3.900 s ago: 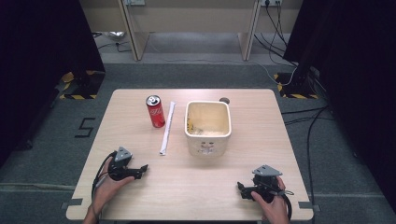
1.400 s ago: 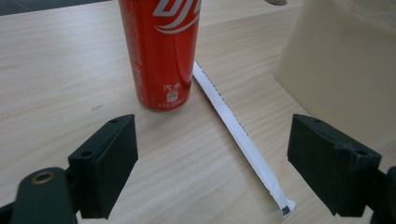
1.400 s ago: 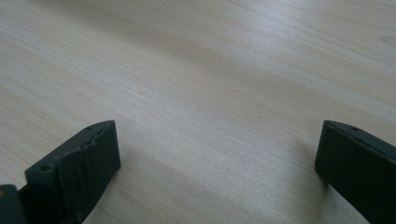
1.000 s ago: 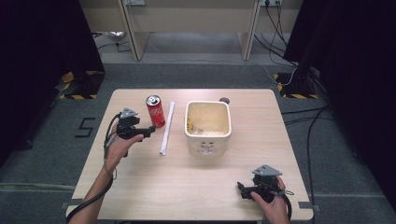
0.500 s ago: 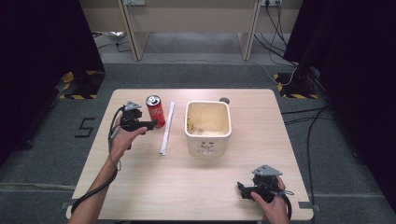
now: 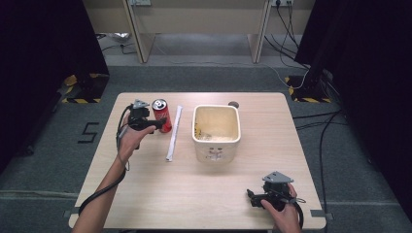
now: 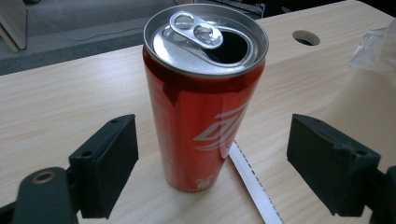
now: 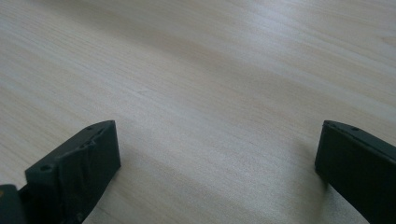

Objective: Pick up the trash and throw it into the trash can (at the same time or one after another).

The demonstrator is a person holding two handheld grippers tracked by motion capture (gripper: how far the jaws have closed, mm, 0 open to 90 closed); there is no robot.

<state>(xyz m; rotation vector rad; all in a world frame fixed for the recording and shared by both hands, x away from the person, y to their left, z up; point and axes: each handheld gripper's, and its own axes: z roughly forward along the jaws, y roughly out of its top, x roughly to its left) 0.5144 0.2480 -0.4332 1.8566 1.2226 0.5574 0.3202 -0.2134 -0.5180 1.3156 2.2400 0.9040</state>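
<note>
Red can stands upright between the spread, untouching jaws of the left gripper.

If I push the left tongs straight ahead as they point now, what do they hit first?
The red soda can. It stands upright between the open jaws of the left tongs, apart from both, so the can would likely meet the tongs' throat. The paper-wrapped straw lies just behind it.

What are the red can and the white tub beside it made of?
The red can looks like glossy painted aluminium: silvery top, pull tab, mirror-like reflections. The white tub seems to be matte, slightly stained plastic, though it could be something else.
</note>
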